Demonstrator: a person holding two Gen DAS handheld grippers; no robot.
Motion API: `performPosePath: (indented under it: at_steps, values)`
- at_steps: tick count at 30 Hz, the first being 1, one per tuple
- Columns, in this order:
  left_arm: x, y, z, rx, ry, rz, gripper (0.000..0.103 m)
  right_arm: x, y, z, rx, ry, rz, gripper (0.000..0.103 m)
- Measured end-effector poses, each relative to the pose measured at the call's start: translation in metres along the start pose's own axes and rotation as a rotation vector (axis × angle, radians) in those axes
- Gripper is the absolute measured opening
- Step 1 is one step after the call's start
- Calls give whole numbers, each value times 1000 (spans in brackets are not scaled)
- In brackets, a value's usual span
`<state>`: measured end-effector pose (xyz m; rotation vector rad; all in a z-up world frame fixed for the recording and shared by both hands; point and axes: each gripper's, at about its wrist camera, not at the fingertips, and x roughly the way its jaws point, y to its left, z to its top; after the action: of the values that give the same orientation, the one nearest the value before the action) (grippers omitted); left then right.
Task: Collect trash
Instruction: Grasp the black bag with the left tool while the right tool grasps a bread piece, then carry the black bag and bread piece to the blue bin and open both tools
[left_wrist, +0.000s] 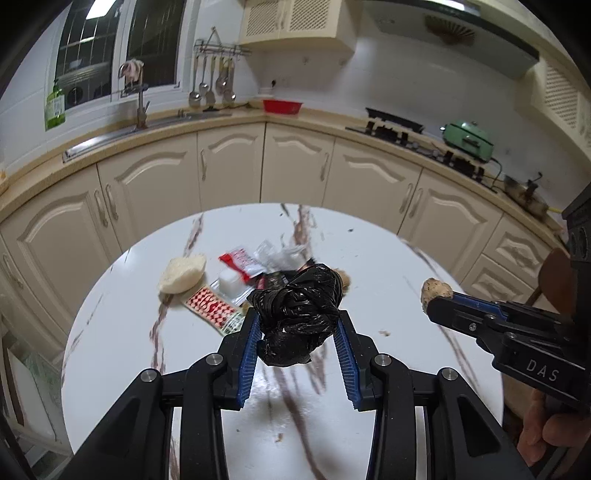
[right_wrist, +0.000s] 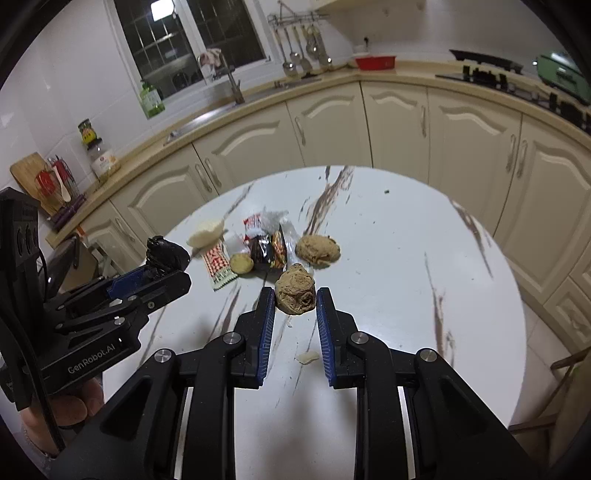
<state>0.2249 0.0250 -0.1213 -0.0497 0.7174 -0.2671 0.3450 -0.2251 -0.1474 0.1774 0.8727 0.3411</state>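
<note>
My left gripper (left_wrist: 299, 314) is shut on a crumpled black plastic bag (left_wrist: 295, 295), lifted above the round white marble table (left_wrist: 388, 280). In the right wrist view the same left gripper (right_wrist: 173, 277) shows at the left with the black bag (right_wrist: 166, 253). My right gripper (right_wrist: 295, 295) is shut on a brown crumpled lump (right_wrist: 295, 291), also off the table; it shows as the right gripper (left_wrist: 434, 306) with the lump (left_wrist: 437, 290). A trash pile lies mid-table: white wad (left_wrist: 183, 275), red wrapper (left_wrist: 242, 260), patterned packet (right_wrist: 218, 267), dark snack wrapper (right_wrist: 269, 251), another brown lump (right_wrist: 317, 249).
A pale scrap (right_wrist: 308, 357) and crumbs lie on the near table. Cream cabinets (left_wrist: 229, 166) and a counter with sink (left_wrist: 147, 122) and stove (left_wrist: 395, 125) curve behind. A wooden chair (right_wrist: 569, 365) stands at the right. A hand (right_wrist: 70, 406) grips the left tool.
</note>
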Motion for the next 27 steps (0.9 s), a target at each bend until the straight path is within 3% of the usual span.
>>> performPosePath:
  at_steps: [9, 15, 27]
  values:
    - [-42, -46, 6, 52, -87, -76, 35, -69, -15, 0, 22, -129, -18, 22]
    - [-51, -99, 10, 120, -125, -158, 35, -115, -46, -9, 78, -209, -67, 21]
    - [12, -232, 4, 271, -15, -368, 36, -184, -166, -54, 280, -250, -282, 22]
